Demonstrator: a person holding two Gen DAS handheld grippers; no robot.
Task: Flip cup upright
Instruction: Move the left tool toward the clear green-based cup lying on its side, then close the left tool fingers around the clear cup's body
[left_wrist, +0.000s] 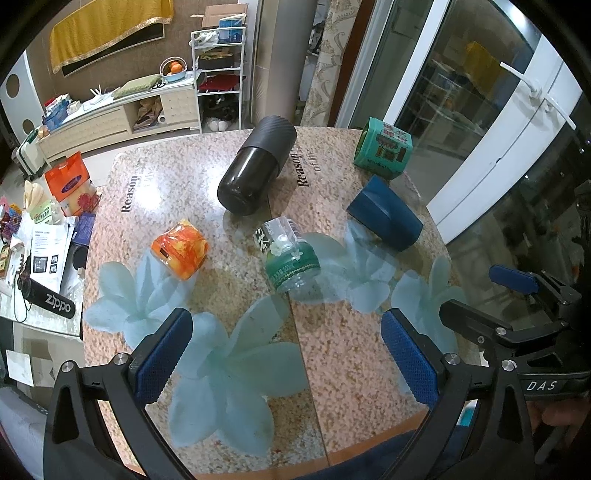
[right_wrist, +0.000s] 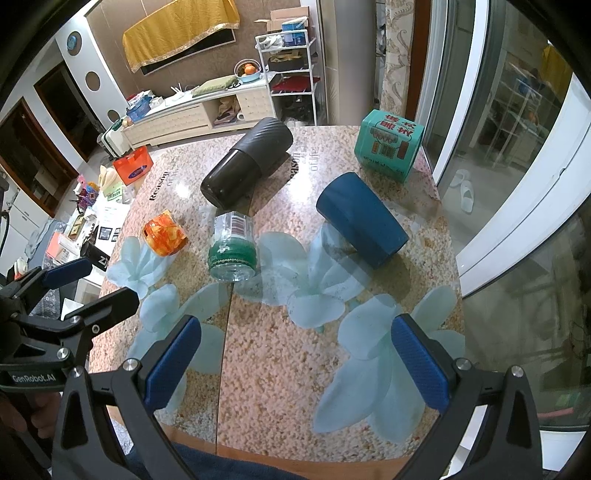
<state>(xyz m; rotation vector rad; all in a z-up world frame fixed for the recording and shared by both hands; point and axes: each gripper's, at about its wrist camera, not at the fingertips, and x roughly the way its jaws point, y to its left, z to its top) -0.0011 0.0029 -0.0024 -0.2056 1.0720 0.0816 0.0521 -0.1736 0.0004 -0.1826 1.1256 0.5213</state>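
A dark blue cup (left_wrist: 384, 214) lies on its side on the speckled table (left_wrist: 240, 369), at the right; it also shows in the right wrist view (right_wrist: 362, 221). A black ribbed flask (left_wrist: 256, 175) (right_wrist: 245, 164) lies on its side behind centre. My left gripper (left_wrist: 288, 354) is open and empty, above the table's near edge. My right gripper (right_wrist: 295, 362) is open and empty too, near the front edge, well short of the blue cup. Each gripper shows at the edge of the other's view.
A clear bottle with a green label (left_wrist: 288, 254) (right_wrist: 232, 247) lies in the middle. An orange patterned roll (left_wrist: 181, 249) (right_wrist: 164, 232) lies at the left. A teal tin (left_wrist: 382, 147) (right_wrist: 389, 146) sits at the back right. A cluttered side table (left_wrist: 40, 251) stands left; glass doors are right.
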